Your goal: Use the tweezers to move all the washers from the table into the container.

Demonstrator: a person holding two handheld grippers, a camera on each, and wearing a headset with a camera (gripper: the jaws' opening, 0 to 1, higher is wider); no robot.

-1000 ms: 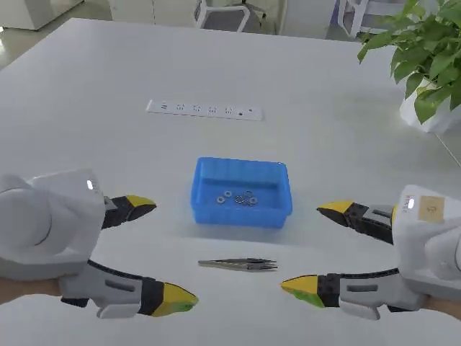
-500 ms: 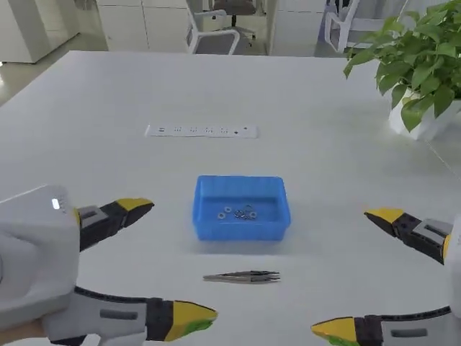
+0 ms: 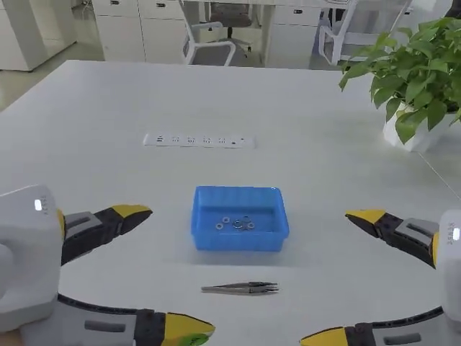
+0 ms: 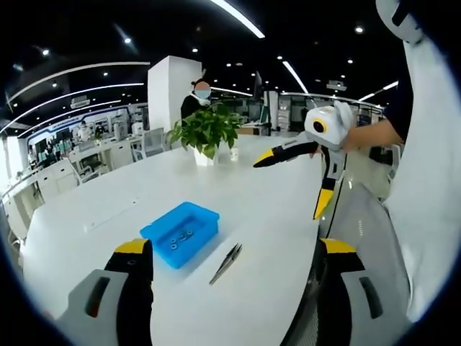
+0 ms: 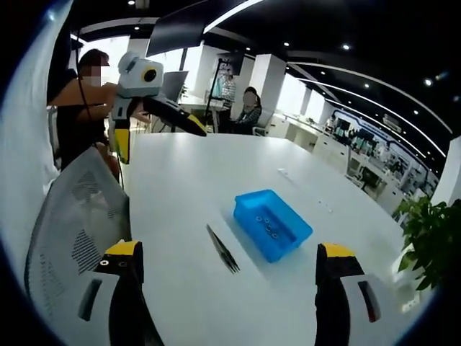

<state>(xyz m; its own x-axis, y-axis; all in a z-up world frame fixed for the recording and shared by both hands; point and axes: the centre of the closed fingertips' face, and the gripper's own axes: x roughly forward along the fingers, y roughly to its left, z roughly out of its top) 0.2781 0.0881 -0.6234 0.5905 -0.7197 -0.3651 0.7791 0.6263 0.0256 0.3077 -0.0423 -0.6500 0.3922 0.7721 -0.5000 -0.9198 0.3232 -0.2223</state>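
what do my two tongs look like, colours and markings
The left tongs and right tongs match: bulky rounded white bodies, and long black jaws with grey inlays and pointed yellow tips. A small white light glows on the left body.

Open-plan office interior.
A large white table [image 3: 324, 180] carries a power strip [image 3: 199, 140] and a potted plant [image 3: 410, 79]. Swivel chairs [image 3: 209, 36] and white cabinets [image 3: 133, 32] stand behind it, with rows of desks [image 4: 97, 150], square columns [image 4: 169, 90] and ceiling light strips [image 4: 241, 18] beyond.
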